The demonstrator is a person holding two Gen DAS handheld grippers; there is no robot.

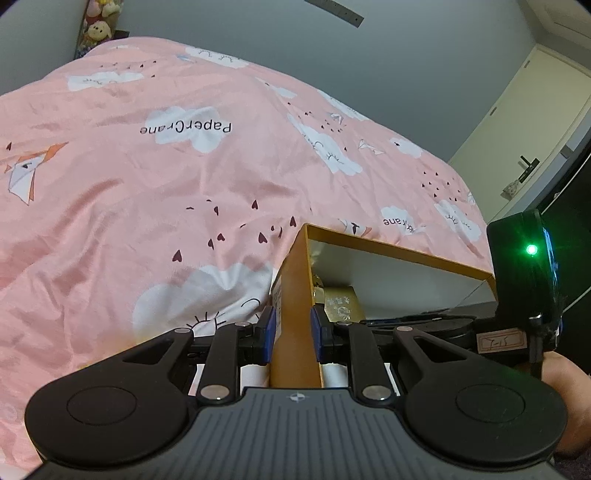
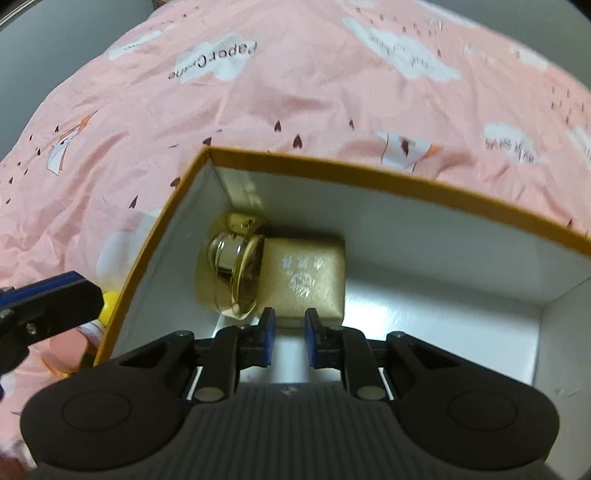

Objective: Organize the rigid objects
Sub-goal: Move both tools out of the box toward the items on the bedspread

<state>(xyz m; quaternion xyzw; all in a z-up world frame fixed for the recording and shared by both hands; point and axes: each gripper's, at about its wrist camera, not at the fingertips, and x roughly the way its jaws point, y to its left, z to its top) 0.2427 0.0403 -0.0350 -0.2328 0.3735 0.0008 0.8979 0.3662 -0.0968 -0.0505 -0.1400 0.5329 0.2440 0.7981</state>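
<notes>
An orange cardboard box (image 1: 399,254) with a white inside lies open on the bed. My left gripper (image 1: 293,325) is shut on its left wall, one blue pad on each side. Inside the box, a shiny gold ingot (image 2: 232,266) leans against a flat gold bar (image 2: 306,280), both near the far left corner. The bar (image 1: 341,304) also shows over the wall in the left wrist view. My right gripper (image 2: 290,321) hovers above the box floor just before the bar, its jaws a narrow gap apart with nothing between them. One of the left gripper's fingers (image 2: 51,299) shows outside the box (image 2: 369,177).
A pink duvet (image 1: 166,184) printed with clouds covers the bed all around the box. A yellow and white object (image 2: 109,302) lies outside the box's left wall, mostly hidden. Plush toys (image 1: 98,29) sit at the far corner, and a door (image 1: 517,129) stands at the right.
</notes>
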